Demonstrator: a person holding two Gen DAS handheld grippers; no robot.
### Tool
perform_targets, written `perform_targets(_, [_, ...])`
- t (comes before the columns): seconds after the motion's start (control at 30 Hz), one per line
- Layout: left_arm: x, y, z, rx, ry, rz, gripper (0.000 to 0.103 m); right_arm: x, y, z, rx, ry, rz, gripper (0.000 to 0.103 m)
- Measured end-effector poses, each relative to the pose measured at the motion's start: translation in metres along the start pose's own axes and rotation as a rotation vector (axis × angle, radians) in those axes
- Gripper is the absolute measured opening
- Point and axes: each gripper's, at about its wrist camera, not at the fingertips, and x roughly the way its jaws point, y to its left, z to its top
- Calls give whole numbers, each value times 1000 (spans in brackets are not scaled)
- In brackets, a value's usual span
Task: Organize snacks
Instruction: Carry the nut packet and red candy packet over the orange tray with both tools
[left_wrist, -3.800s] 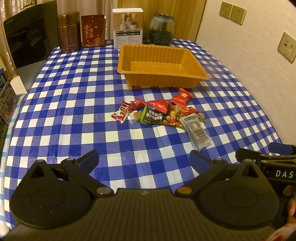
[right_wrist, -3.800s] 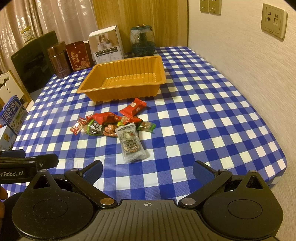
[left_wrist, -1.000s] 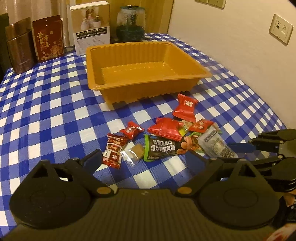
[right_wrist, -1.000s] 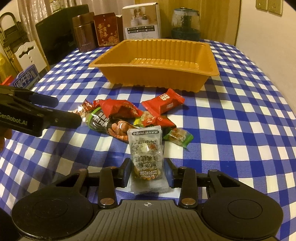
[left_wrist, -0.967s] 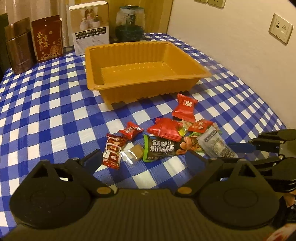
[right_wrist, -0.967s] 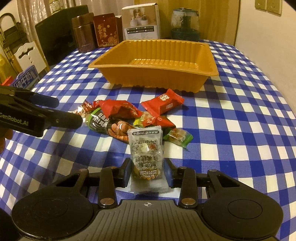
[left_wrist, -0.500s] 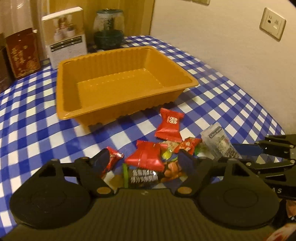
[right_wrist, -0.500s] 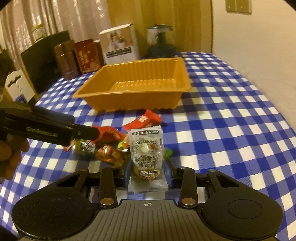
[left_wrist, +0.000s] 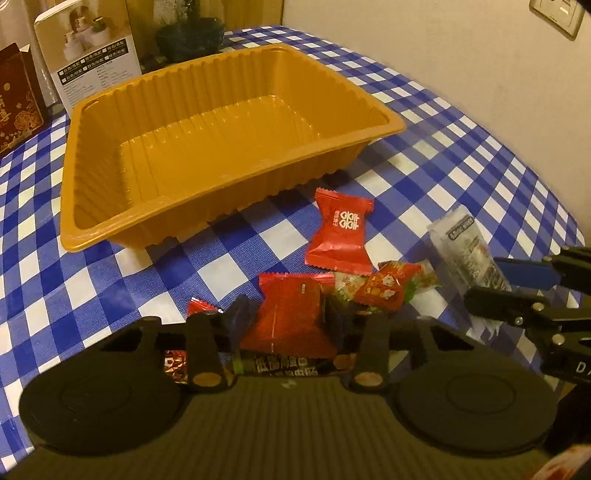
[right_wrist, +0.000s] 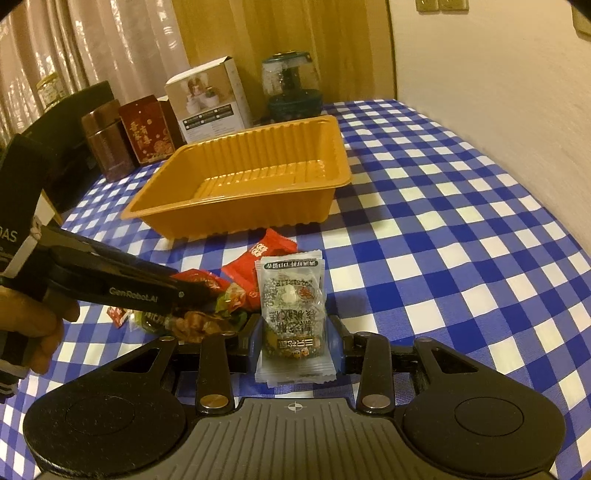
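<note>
1. right gripper (right_wrist: 295, 341) is clamped on a clear snack packet (right_wrist: 291, 306); the packet stands upright between the pads, its bottom seal sticking out below them, lifted above the checked tablecloth (right_wrist: 461, 236)
2. left gripper (left_wrist: 286, 319) has its jaws closing around a red snack pouch (left_wrist: 291, 317); the pouch sits between the blue pads, can't tell if they're pressing it
3. rest of the pile is right there; a green peanut packet (left_wrist: 280, 365) under the red pouch, a red candy (left_wrist: 341, 232) just in front of the tray, a small red-and-green sweet (left_wrist: 384, 288) beside it
4. orange tray (left_wrist: 229, 218) is empty, near rim just beyond the pile; wide-open top
5. behind the tray: white box (right_wrist: 210, 99), red box (right_wrist: 147, 129), brown tin (right_wrist: 105, 144), glass jar (right_wrist: 291, 85), all close to its far rim
6. wall (right_wrist: 498, 81) runs along the table's right edge; lots of bare cloth between tray and wall
</note>
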Motion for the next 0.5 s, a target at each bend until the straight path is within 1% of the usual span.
perform_targets(0.1, [0,0,0,-7,1,4,37,0,0,0,2,0,-1,37])
perform_targets(0.17, [-2,0,0,-13,1,10,31,0,0,0,6,0,-4,37])
perform_targets(0.33, [-12,-1,-3,-38,-18,2,30,-1,1,2,16,-8,-6,37])
perform_targets(0.5, [-29,-1,-3,-59,-50,14,30,-3,2,4,22,-21,-3,37])
